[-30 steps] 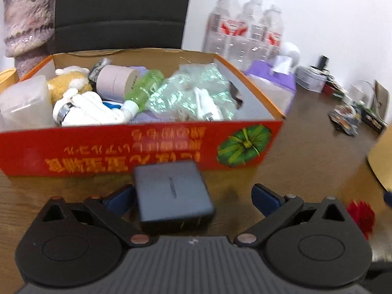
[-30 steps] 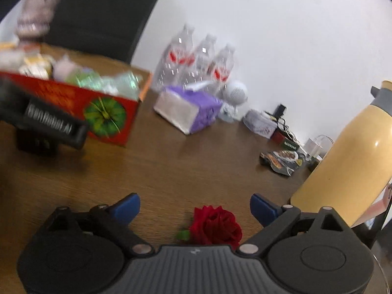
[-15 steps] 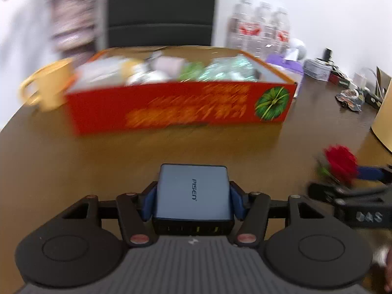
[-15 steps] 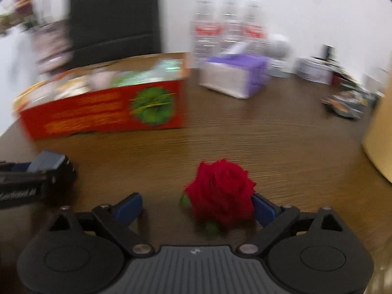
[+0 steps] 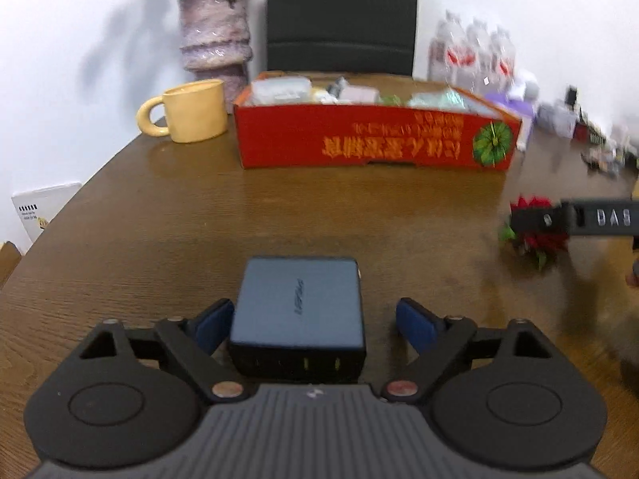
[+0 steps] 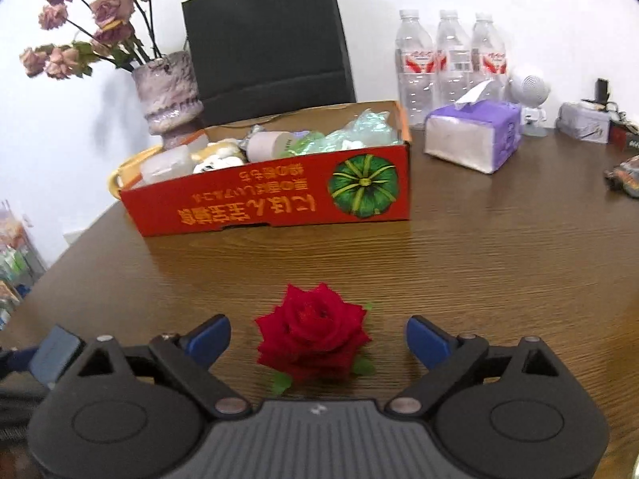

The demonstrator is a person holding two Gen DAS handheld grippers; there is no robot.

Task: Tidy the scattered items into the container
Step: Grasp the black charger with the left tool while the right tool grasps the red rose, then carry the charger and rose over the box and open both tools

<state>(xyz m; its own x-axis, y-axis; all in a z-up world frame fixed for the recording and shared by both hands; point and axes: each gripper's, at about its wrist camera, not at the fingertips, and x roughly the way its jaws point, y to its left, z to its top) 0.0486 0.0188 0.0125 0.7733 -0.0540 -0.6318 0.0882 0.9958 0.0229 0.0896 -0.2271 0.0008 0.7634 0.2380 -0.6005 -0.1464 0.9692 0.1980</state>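
A dark blue-grey charger block (image 5: 299, 303) lies on the wooden table between the jaws of my left gripper (image 5: 315, 319). Those jaws are opening; the right pad stands clear of the block and the left pad is close beside it. The red cardboard box (image 5: 359, 139), filled with several items, sits farther back on the table. A red rose (image 6: 315, 335) lies on the table between the wide-apart pads of my right gripper (image 6: 319, 337), which is open and does not touch it. In the left wrist view the rose (image 5: 535, 239) shows at the right, partly behind a finger of the right gripper.
A yellow mug (image 5: 191, 111) and a vase of dried flowers (image 6: 167, 95) stand left of the box. A black paper bag (image 6: 267, 36) is behind it. Water bottles (image 6: 451, 60), a purple tissue pack (image 6: 475, 139) and small clutter fill the back right.
My left gripper drew back from the box, closed on the charger, then spread its jaws again. My right gripper swung round so that the rose sits centred between its pads.
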